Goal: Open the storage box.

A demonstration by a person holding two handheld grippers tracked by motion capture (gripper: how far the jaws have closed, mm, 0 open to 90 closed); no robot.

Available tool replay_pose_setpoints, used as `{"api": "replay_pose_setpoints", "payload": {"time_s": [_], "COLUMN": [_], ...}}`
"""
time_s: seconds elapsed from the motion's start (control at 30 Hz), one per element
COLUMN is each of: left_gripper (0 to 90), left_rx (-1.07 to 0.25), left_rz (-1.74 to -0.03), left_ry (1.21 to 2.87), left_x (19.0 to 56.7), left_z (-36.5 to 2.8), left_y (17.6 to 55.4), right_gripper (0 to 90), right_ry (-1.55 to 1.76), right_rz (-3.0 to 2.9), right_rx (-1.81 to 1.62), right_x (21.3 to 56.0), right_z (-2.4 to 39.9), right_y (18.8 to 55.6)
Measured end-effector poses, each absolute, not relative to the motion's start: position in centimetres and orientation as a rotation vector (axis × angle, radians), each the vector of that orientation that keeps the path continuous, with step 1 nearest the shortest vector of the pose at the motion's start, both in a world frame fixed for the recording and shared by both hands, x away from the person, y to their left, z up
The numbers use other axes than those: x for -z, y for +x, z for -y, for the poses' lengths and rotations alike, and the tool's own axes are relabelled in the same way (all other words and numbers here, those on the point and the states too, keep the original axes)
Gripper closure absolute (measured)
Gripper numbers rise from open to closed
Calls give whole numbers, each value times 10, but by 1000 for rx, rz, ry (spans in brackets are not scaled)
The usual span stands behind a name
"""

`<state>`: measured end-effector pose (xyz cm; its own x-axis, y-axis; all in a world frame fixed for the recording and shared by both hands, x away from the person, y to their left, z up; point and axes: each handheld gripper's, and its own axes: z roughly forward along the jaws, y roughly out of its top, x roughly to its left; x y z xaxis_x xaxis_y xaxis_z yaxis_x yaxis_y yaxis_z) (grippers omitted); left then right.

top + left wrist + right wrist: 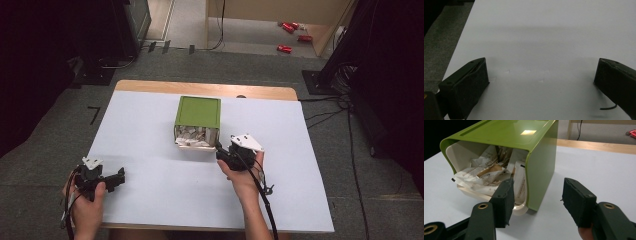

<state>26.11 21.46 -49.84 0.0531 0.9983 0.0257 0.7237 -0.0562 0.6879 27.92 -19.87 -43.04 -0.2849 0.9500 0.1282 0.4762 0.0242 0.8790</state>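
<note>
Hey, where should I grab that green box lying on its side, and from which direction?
Probably by its near right side wall. The green box lies tipped over with its open mouth facing you, paper packets spilling out. The right tool, open, already straddles that wall's front edge: one jaw in front of the mouth, one outside. Come straight in from the front, low along the table, and close on the wall.

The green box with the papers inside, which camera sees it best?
The right gripper view: the green box lies on its side, close up, its open front showing crumpled paper packets. The high view shows it small, mid-table. The left gripper view looks at bare white table.
</note>
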Motion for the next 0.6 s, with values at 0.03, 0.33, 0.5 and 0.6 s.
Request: {"api": "replay_pose_setpoints", "payload": {"time_s": [0.03,0.33,0.5,0.6], "left_gripper": [0,0,0,0], "left_rx": [-713,-713,-714,-714], "left_rz": [-1721,-1721,-1721,-1721], "left_ry": [1834,1834,1834,1835], "left_x": [498,498,498,498], "left_z": [-215,-215,-215,-215], "left_y": [261,261,261,261], "right_gripper": [455,546,572,578], "right_ry": [1445,1443,1472,1471], "right_rz": [-1801,-1806,-1813,-1824], "right_rx": [-1205,-1196,-1199,-1191], "right_x": [431,435,440,442], "right_z": [197,186,180,175], "right_y": [280,283,287,289]}}
